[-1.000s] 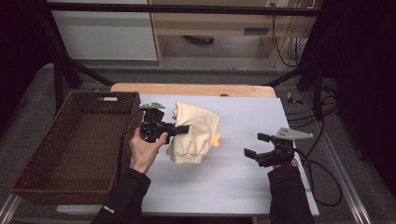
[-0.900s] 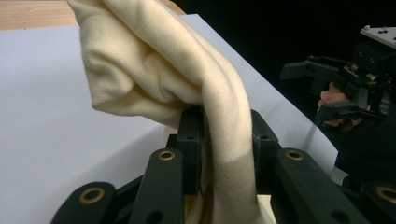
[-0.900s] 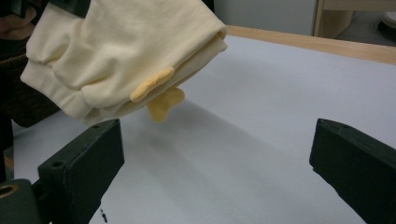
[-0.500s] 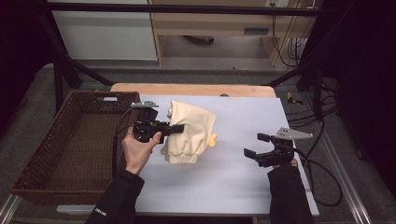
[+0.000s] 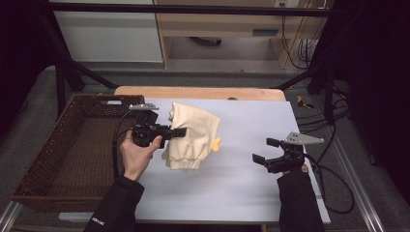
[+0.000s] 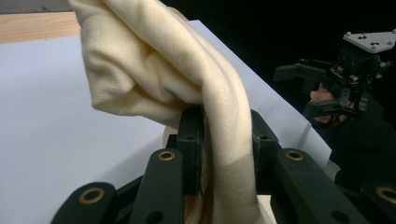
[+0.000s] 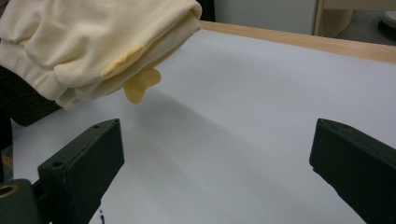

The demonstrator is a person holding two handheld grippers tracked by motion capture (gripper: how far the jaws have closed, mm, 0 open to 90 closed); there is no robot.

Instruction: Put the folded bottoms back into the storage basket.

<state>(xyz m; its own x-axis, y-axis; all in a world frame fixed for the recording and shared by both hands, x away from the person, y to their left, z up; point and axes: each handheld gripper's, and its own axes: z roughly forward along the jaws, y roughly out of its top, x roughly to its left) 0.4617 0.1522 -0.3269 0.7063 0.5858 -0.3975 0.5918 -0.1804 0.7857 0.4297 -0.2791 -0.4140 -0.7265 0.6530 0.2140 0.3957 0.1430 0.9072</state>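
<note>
The left gripper (image 5: 178,131), clamped on a fold of a cream-coloured, ribbed-cuffed folded cloth garment (image 5: 192,136), holds it lifted off the white table sheet (image 5: 251,183), just right of the dark brown woven wicker basket (image 5: 58,159). The right gripper (image 5: 263,151) rests apart near the table's right edge, jaws spread and empty. The step appears to be the carry; next, likely, a swing left over the basket rim before letting go.

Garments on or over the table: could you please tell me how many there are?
1. A folded cream garment hangs clamped in the left tool, lifted off the white tabletop beside the wicker basket. Its folds could hide a second piece.
</note>
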